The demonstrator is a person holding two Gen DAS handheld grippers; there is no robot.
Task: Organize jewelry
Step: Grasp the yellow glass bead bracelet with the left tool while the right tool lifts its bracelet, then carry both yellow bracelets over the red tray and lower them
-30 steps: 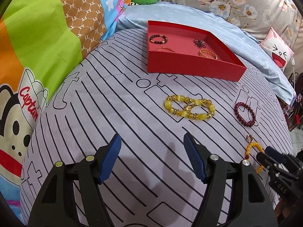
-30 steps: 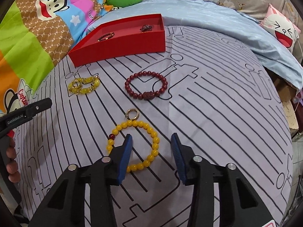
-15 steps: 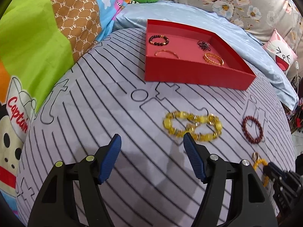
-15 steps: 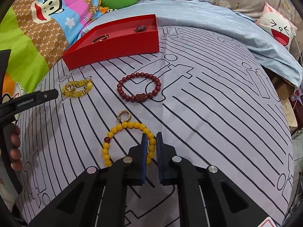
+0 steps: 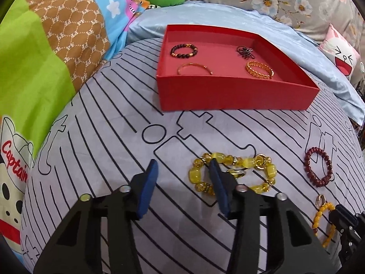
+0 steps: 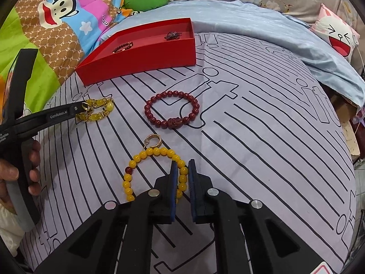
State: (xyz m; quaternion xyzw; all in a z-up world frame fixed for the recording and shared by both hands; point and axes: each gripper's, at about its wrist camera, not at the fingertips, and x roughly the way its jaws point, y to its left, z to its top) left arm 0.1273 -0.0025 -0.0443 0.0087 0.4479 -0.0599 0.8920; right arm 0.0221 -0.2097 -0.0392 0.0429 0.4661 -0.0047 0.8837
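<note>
Grey bedsheet printed with black lines point(image 5: 95, 137) covers the work surface. Multicoloured cartoon-monkey quilt point(image 6: 57, 18) lies along its left edge.

Shallow red cardboard tray point(image 5: 228, 96) sits at the far side of the sheet. Inside: dark beaded bracelet point(image 5: 183, 50), thin gold bangle point(image 5: 194, 66), gold chain-link bracelet point(image 5: 259, 69), dark tangled piece point(image 5: 245, 51); all four lie apart from one another.

Left gripper point(image 5: 183, 183): blue-padded fingers apart, nothing between them. Right-hand finger overlaps the chunky translucent yellow bead bracelet point(image 5: 232, 174) in the left wrist view; contact cannot be judged. This bracelet lies on the sheet in front of the tray.

Right gripper point(image 6: 182, 182): fingers drawn close, clamped on the right side of the round yellow bead bracelet with gold ring charm point(image 6: 152, 171), which otherwise lies flat on the sheet.

Dark red bead bracelet with carved charm point(image 6: 172, 110) lies on the sheet between the tray and the round-bead bracelet, touching neither.
</note>
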